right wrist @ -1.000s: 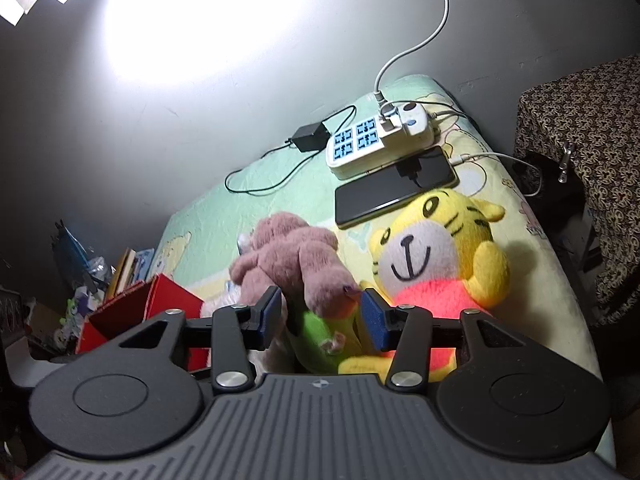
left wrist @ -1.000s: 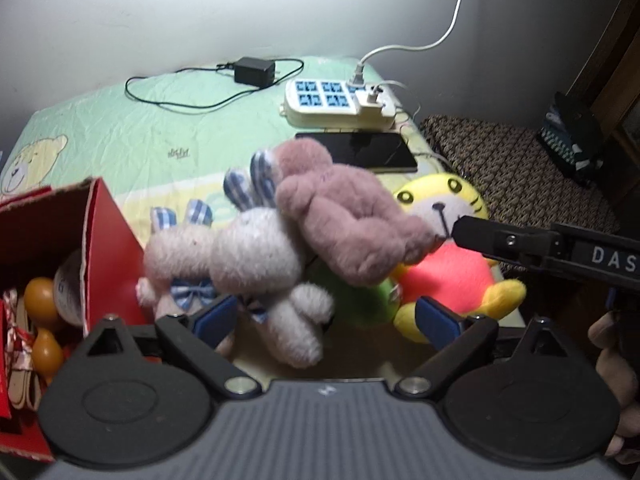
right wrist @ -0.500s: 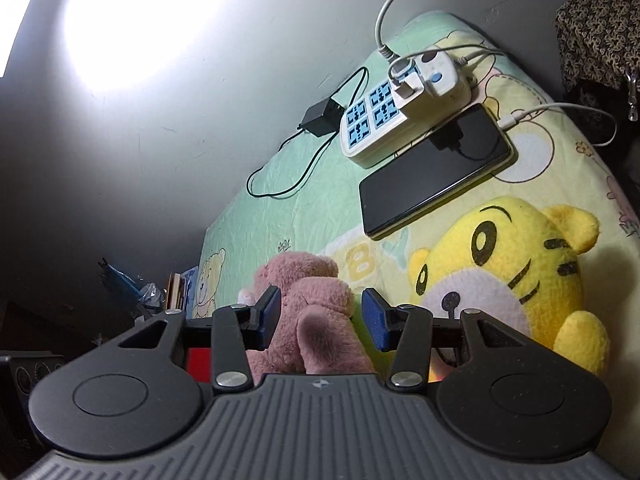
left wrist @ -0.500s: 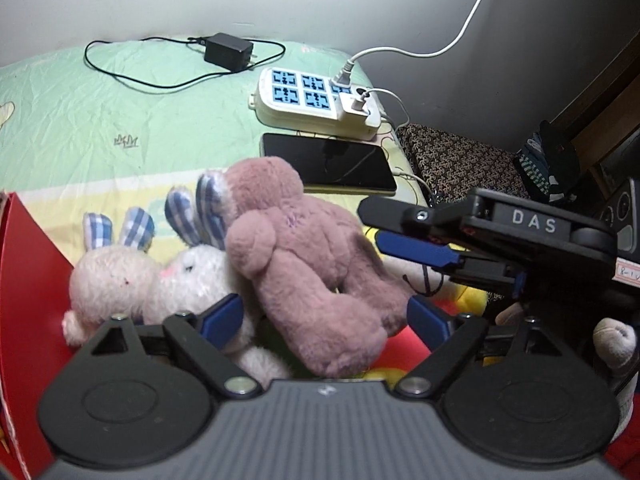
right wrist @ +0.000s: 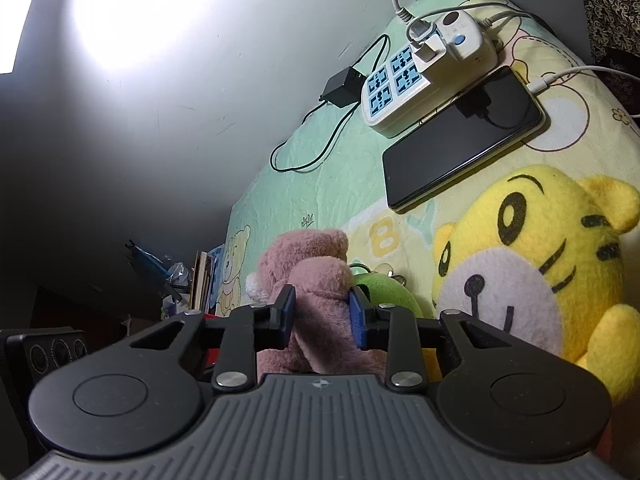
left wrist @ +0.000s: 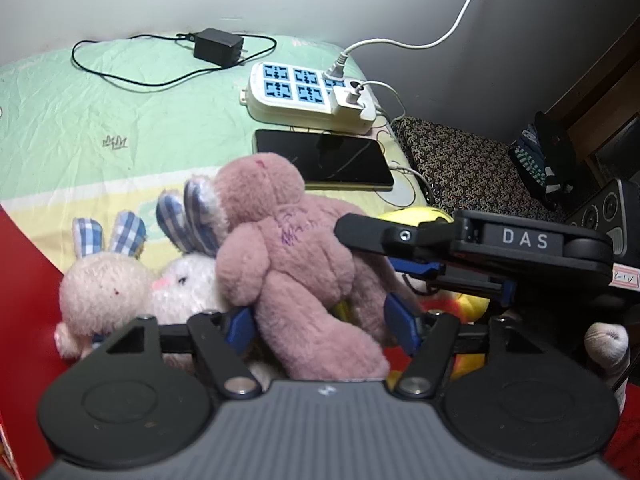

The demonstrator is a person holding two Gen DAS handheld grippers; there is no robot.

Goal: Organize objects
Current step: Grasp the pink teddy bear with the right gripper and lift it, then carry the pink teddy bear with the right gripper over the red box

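Observation:
A mauve plush bear lies on top of two pale plush rabbits with blue checked ears. My left gripper has its jaws around the bear's legs, pressing both sides. My right gripper is shut on the same bear, and its body shows in the left wrist view reaching in from the right. A yellow tiger plush lies on the bed to the right. A green plush lies partly hidden behind the bear.
A red box stands at the left edge. A black phone, a white power strip with cables and a black adapter lie on the green bedsheet near the wall. A patterned seat is to the right.
The left gripper has moved in and narrowed its jaws onto the bear's legs. The right gripper has moved closer and lower while holding the bear.

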